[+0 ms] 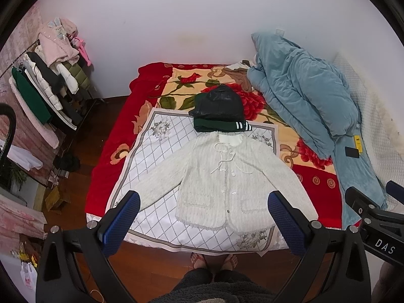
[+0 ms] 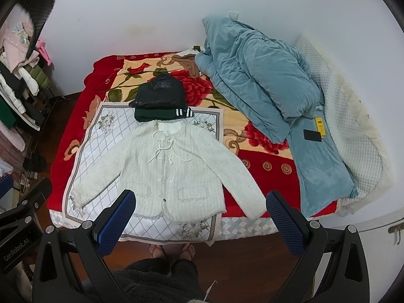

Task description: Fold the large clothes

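A white fuzzy jacket (image 1: 222,176) lies flat, front up, sleeves spread, on a white diamond-pattern cloth (image 1: 151,156) on the bed; it also shows in the right wrist view (image 2: 171,174). Beyond its collar sits a stack of folded dark clothes (image 1: 219,111), black over green, also in the right wrist view (image 2: 161,101). My left gripper (image 1: 204,217) is open and empty, held above the jacket's hem. My right gripper (image 2: 202,217) is open and empty, above the bed's near edge.
A crumpled blue quilt (image 1: 308,98) lies on the right of the red floral blanket (image 1: 141,88), with a black phone (image 2: 312,134) on it. A clothes rack (image 1: 50,80) stands at the left. The person's feet (image 1: 214,261) are on the wood floor at the bed's edge.
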A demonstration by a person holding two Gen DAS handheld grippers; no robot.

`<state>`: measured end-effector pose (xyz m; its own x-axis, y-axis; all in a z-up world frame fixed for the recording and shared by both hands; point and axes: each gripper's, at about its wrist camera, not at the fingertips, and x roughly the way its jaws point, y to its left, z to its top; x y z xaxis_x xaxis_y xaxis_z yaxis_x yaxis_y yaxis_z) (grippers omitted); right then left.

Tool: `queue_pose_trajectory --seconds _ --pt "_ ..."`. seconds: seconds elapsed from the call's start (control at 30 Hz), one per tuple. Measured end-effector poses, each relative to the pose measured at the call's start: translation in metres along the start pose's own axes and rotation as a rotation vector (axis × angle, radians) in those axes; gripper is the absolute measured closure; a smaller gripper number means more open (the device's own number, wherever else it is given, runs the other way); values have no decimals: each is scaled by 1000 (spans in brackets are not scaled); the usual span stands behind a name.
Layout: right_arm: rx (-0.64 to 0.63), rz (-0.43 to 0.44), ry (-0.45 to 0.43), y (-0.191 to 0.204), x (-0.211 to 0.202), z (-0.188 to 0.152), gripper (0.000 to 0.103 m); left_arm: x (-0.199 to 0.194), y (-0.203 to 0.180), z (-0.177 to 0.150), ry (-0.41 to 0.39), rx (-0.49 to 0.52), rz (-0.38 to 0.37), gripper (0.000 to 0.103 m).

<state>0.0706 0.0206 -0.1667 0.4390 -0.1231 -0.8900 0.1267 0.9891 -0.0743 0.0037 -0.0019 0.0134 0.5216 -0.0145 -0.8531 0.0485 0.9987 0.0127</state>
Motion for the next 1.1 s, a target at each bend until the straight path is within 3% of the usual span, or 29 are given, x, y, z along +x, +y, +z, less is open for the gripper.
queue_pose_trajectory --seconds 0.83,1.1 --pt "-7 6 -2 3 0 15 0 -4 2 5 -6 -4 -2 0" --pt "9 8 -7 8 3 4 0 4 2 12 -24 5 -3 0"
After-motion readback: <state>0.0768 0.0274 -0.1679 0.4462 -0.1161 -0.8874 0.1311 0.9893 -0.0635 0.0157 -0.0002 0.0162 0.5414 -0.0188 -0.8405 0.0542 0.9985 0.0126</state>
